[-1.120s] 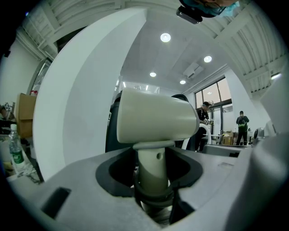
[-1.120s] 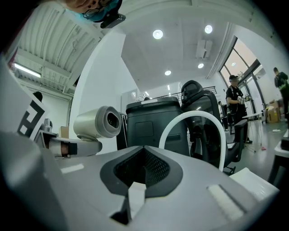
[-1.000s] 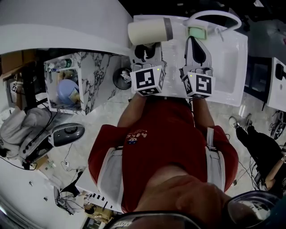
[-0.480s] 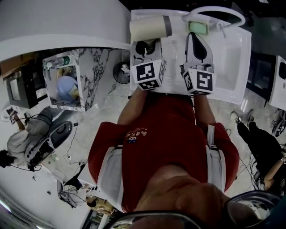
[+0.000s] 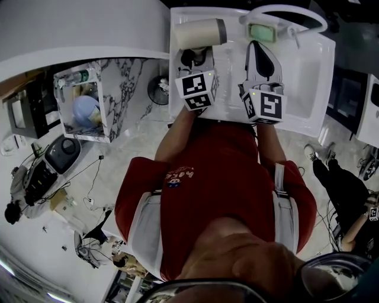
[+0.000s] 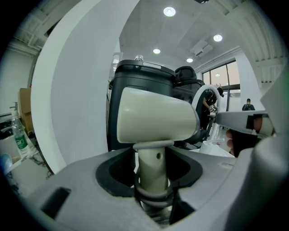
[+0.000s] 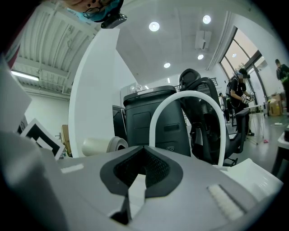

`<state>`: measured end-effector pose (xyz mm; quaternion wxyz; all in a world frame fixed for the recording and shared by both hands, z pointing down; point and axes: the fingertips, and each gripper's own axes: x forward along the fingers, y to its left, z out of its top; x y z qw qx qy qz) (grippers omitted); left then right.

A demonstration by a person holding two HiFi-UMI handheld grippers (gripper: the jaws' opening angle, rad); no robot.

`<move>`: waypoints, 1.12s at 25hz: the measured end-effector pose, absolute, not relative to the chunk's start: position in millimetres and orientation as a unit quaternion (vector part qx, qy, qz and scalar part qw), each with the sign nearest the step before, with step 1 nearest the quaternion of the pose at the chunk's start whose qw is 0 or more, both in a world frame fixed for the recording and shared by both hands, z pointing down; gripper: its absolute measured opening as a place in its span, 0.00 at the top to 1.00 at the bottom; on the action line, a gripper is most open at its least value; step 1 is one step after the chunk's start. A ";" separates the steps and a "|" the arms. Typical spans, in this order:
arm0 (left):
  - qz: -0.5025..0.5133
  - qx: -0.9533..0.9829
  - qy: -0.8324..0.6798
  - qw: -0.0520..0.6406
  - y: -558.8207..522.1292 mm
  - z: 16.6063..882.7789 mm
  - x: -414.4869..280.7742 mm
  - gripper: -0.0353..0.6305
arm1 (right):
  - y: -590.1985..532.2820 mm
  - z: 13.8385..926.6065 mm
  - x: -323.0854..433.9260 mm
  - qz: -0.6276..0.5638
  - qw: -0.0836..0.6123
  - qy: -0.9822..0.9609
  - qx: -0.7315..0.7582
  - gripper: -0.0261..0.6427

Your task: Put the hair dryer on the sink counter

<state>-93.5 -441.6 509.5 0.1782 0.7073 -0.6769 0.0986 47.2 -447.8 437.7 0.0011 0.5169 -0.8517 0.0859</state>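
Observation:
The cream hair dryer [image 5: 198,32] with a grey nozzle ring is over the far left corner of the white sink counter [image 5: 228,71]. My left gripper [image 5: 194,58] is shut on its handle. In the left gripper view the hair dryer body [image 6: 153,115] stands above the jaws, and the handle [image 6: 153,164], with cord looped round it, is clamped in my left gripper [image 6: 153,180]. Whether the dryer touches the counter I cannot tell. My right gripper [image 5: 262,59] hovers over the counter beside it, and in its own view my right gripper [image 7: 135,180] is shut and holds nothing.
A white arched faucet [image 5: 287,18] and a green soap block [image 5: 260,32] sit at the counter's back, with the basin [image 5: 302,77] to the right. A marble-faced shelf unit [image 5: 89,100] stands left of the counter. A dark bin [image 7: 151,122] rises behind the faucet arch [image 7: 187,97].
My left gripper has carried the hair dryer a little farther over the counter toward its back left corner. The right gripper has barely moved.

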 end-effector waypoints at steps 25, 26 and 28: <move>0.184 0.682 -0.656 0.266 -465.7 605.4 -78.2 0.67 | -453.4 455.2 61.7 0.096 0.018 -0.861 0.499 0.96; 0.187 0.681 -0.654 0.271 -466.4 608.7 -78.1 0.67 | -453.3 455.4 62.1 0.096 0.019 -0.861 0.499 0.96; 0.192 0.679 -0.651 0.281 -467.2 615.2 -77.9 0.67 | -453.2 456.1 63.4 0.097 0.021 -0.861 0.500 0.96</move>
